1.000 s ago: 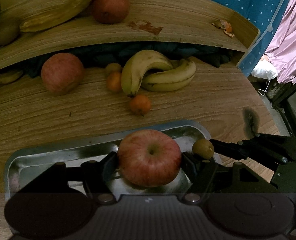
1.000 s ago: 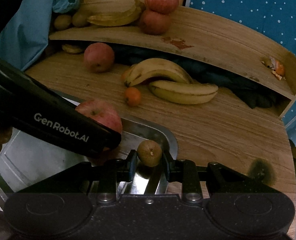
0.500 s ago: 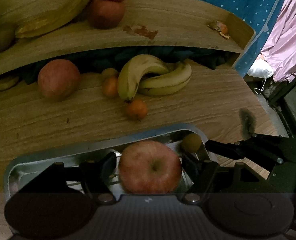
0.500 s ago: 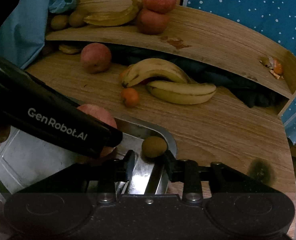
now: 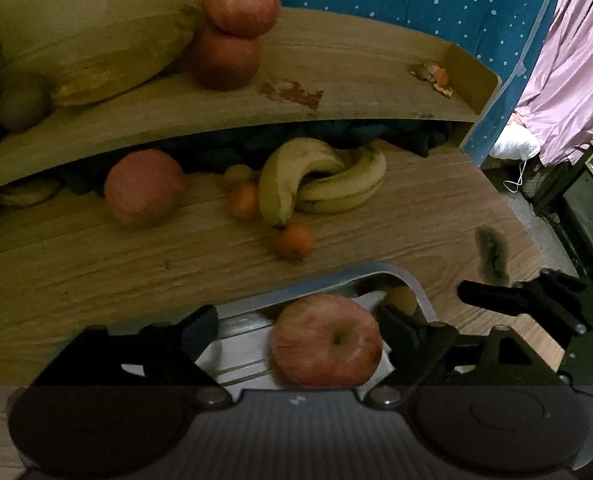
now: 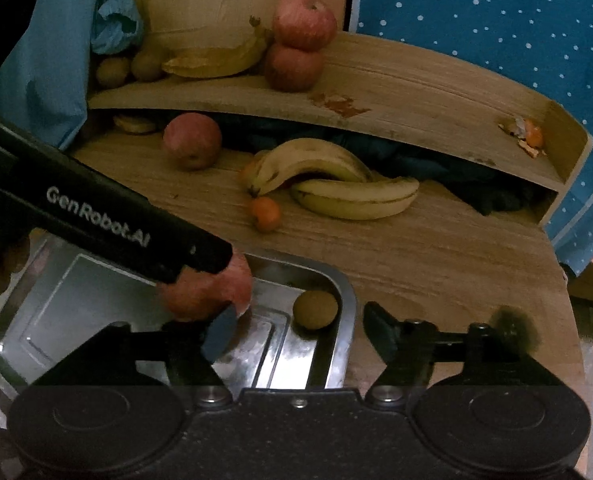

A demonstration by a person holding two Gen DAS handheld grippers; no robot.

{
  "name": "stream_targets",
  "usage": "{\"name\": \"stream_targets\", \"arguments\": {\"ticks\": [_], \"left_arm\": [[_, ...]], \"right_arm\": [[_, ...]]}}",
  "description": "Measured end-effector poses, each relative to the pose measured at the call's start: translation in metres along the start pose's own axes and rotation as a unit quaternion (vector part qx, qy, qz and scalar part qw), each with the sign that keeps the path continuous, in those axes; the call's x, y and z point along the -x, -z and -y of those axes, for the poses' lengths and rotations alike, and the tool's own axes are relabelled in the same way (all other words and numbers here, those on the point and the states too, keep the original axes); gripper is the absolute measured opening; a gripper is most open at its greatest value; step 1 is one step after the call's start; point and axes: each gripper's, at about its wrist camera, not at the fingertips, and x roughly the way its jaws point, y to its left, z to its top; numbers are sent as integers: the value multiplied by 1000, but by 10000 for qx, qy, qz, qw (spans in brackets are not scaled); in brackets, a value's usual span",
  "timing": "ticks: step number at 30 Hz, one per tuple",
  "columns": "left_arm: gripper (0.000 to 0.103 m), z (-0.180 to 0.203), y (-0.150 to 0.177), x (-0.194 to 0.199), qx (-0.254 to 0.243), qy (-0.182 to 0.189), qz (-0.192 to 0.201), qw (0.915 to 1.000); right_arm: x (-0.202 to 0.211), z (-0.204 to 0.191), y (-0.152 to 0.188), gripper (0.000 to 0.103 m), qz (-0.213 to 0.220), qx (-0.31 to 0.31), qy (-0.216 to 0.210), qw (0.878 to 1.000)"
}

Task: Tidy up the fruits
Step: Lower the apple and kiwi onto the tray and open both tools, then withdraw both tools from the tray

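Left wrist view: left tool spread wide, red-yellow apple lying loose between its fingers in the metal tray, dimple facing up, kiwi mostly hidden behind it. Right wrist view: right tool likewise spread and empty, brown kiwi plainly seen in the tray's far corner, near the apple, bananas beyond on the counter.
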Motion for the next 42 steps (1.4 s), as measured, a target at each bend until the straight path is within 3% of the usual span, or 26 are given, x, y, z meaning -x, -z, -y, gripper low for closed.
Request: {"name": "stream_targets", "arguments": {"ticks": [17, 24, 33, 42], "left_arm": [[101, -35, 23, 40, -663, 6, 5, 9978], [102, -47, 45, 61, -953, -99, -80, 9954], [102, -50, 75, 87, -677, -464, -75, 9966], [102, -36, 107, 117, -290, -914, 68, 9954]], "right_arm": [[42, -46, 22, 98, -53, -862, 361, 9956], [54, -61, 33, 102, -238, -824, 180, 9961], [68, -67, 52, 102, -382, -653, -60, 9971], [88, -68, 69, 102, -212, -347, -411, 9983]]}}
